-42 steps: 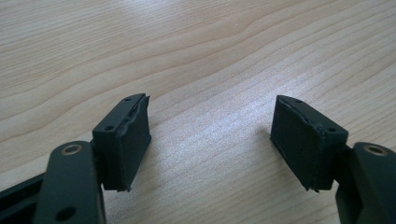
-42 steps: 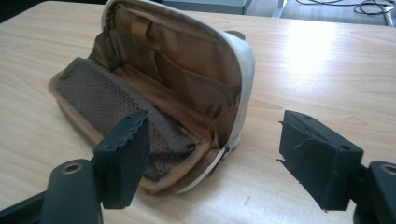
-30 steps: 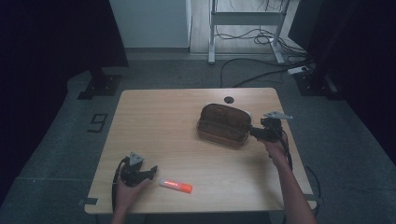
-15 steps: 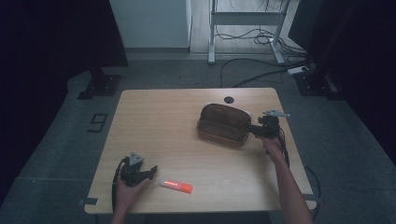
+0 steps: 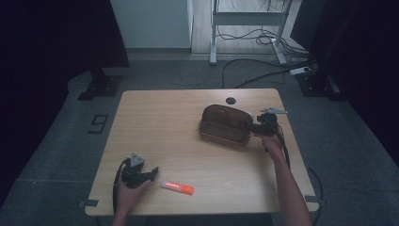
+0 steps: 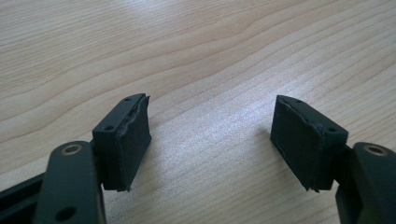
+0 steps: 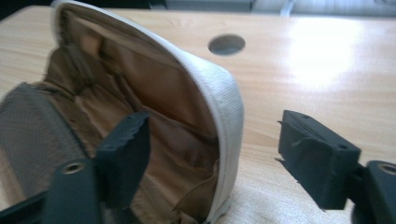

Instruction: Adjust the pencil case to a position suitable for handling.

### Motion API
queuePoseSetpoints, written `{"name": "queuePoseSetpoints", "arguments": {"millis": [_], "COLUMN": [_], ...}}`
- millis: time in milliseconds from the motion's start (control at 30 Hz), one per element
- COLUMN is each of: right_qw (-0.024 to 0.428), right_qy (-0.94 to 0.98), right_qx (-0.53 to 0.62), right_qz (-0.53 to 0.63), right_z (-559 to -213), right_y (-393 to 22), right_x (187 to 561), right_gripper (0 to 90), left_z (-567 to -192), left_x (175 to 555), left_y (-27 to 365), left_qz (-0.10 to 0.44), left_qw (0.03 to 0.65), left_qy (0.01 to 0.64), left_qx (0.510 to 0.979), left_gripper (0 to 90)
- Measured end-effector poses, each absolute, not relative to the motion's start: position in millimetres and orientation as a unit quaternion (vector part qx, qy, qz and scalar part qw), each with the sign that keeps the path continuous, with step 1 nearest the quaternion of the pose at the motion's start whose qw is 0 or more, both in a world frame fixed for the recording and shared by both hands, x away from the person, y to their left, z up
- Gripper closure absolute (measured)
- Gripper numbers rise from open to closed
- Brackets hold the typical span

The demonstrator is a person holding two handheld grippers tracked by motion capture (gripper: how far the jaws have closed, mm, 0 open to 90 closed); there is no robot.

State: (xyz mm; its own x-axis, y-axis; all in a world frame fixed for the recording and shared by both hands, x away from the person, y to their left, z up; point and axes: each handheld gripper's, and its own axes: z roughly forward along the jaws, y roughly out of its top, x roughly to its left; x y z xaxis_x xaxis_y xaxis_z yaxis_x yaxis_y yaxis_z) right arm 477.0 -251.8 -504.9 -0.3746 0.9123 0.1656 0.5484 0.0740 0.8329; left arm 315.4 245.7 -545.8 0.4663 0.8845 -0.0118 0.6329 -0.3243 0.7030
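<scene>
Pouch point(image 5: 225, 126), brown and oval, sits right of centre on the wooden bench point(image 5: 155, 117) in the high view; an orange tube point(image 5: 177, 187) lies low, beside the left hand-held gripper point(image 5: 151, 173).

Left gripper view: jaws open over bare woodgrain.

Right gripper view: the right hand-held gripper point(image 7: 212, 154), jaws just widened, straddles the pouch's pale rim without pressing; a round hole point(image 7: 226, 44) lies upper centre.

Brown pouch point(image 5: 225, 126) – unzipped, gaping open, tan lining showing – lies right of table centre
</scene>
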Motion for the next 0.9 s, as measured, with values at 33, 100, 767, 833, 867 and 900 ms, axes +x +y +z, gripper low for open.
{"name": "queuePoseSetpoints", "arguments": {"millis": [33,100,767,833,867,900], "right_qw": [0.209,0.213,0.199,0.196,0.193,0.193], "right_qy": [0.704,0.704,0.744,0.745,0.746,0.749], "right_qx": [0.521,0.519,0.468,0.465,0.461,0.456], "right_qz": [0.435,0.435,0.433,0.436,0.439,0.442], "right_z": [-504.8,-504.4,-519.8,-519.5,-519.1,-518.7], "right_y": [-250.9,-250.3,-235.0,-235.6,-236.1,-236.3], "right_x": [481.6,483.5,488.3,487.8,487.2,486.5], "right_gripper": [23.4,24.0,72.3,74.1,75.8,77.1], "left_z": [-545.8,-545.8,-545.8,-545.8,-545.8,-545.8], "left_x": [315.4,315.5,315.4,315.4,315.4,315.4], "left_y": [245.7,245.7,245.7,245.7,245.7,245.6], "left_qz": [0.192,0.192,0.192,0.192,0.192,0.192], "left_qw": [0.328,0.328,0.328,0.328,0.328,0.328], "left_qy": [0.480,0.480,0.480,0.480,0.479,0.480], "left_qx": [0.791,0.791,0.791,0.791,0.791,0.791], "left_gripper": [28.0,27.9,27.9,27.9,27.9,27.9]}}
